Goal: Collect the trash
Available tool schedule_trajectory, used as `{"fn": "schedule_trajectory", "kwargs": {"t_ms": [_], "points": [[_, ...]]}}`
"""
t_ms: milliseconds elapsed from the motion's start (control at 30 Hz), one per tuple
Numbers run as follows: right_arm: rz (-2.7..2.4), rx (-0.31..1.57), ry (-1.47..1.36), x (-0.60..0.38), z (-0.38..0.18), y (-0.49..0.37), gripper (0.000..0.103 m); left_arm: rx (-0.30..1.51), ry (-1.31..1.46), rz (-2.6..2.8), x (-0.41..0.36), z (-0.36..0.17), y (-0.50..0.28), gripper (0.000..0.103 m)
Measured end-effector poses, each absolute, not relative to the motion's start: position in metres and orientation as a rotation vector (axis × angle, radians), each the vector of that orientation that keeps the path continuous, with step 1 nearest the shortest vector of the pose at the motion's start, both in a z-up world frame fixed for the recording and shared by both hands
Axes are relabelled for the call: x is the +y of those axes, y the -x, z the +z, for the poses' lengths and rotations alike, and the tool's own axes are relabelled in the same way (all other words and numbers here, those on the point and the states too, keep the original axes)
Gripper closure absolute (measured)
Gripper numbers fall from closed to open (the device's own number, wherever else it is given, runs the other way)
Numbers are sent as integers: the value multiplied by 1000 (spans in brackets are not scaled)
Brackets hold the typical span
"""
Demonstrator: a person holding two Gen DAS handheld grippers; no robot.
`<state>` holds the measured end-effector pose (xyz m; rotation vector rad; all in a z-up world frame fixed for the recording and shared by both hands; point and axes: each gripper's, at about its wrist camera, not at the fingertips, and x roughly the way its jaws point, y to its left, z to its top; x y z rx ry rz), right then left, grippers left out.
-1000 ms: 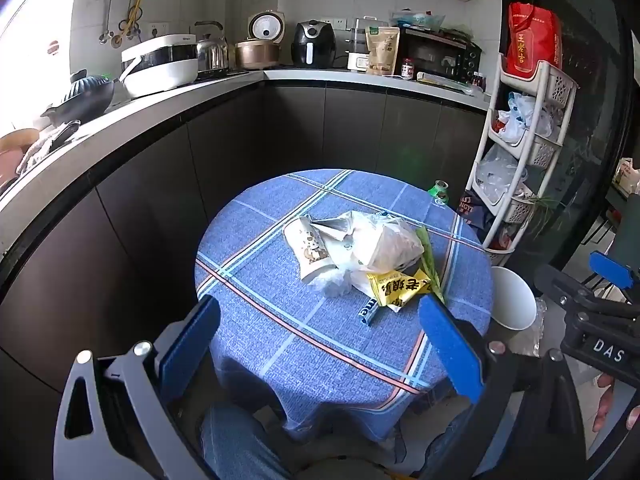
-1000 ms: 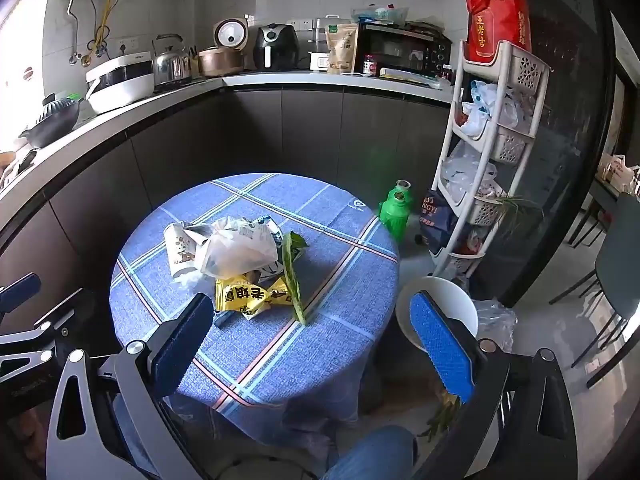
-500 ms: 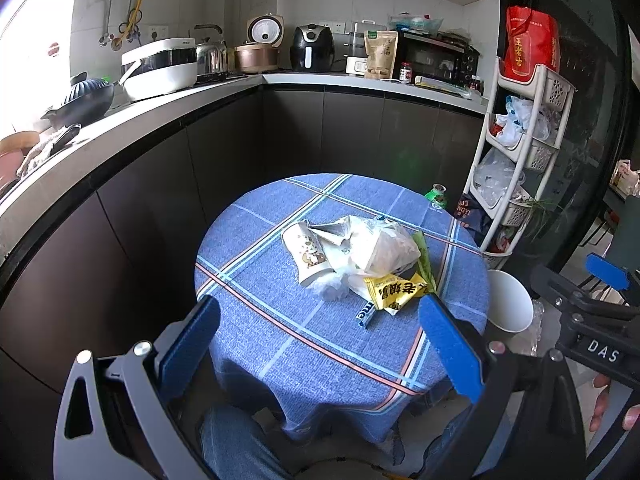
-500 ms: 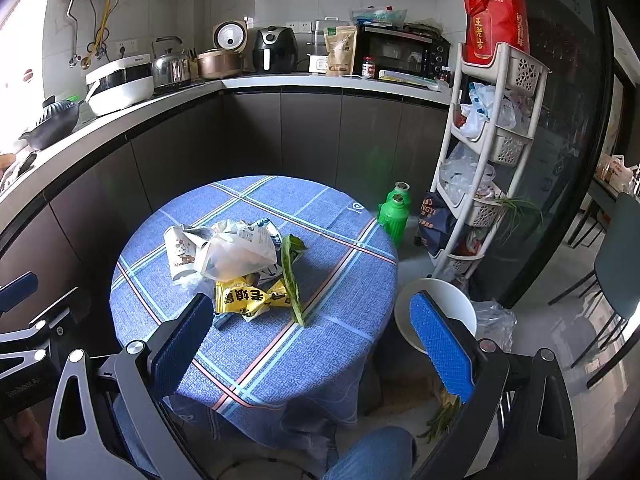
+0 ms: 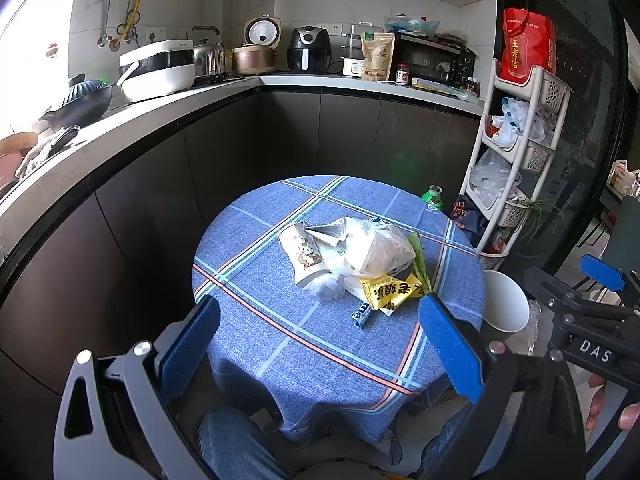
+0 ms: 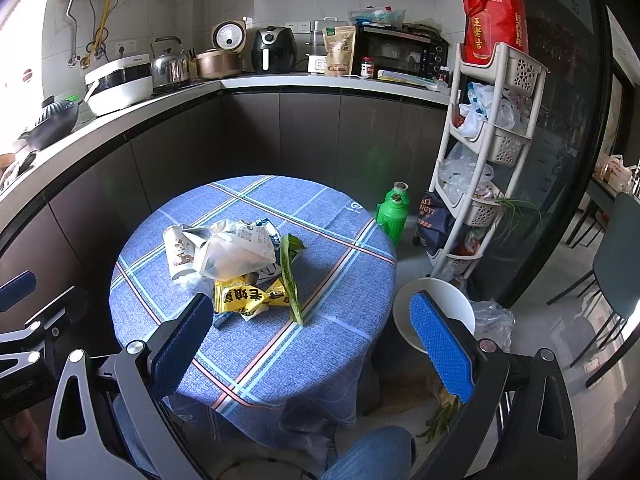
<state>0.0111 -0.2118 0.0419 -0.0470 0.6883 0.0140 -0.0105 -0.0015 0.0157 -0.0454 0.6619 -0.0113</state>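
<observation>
**Trash heaped on the round table, both grippers spread wide above its near edge**

A round table [image 5: 280,332] under a blue plaid tablecloth fills the middle of both views, standing in the bend of a dark-fronted kitchen counter [image 5: 224,92] that carries cookers, a kettle and an oven. To the right stands a white tiered basket rack [image 6: 492,136] with a red bag on top. On the floor beside the table's right side sits a white bin [image 6: 434,304], with a green thermos [image 6: 392,216] beyond it.

The left gripper [image 5: 316,344] and the right gripper [image 6: 310,342] each hang over the near edge of the table, blue pads far apart and nothing between them.

The trash lies in one pile on the middle of the cloth: a cloudy plastic bag [image 5: 380,248] on top, a crushed paper cup [image 5: 304,256] at its left, a yellow snack wrapper [image 6: 250,298] in front, a long green leaf strip [image 6: 290,280] along the right side, and a small blue wrapper [image 5: 360,314] nearest the grippers.
</observation>
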Motion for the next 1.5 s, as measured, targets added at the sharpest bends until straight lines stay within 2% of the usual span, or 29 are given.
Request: {"fn": "schedule_trajectory", "kwargs": {"t_ms": [900, 1500], "points": [[13, 696, 46, -212, 39, -12, 8, 664, 45, -11, -2, 16, 11, 4], [18, 769, 42, -209, 9, -45, 8, 723, 63, -16, -3, 6, -13, 4]]}}
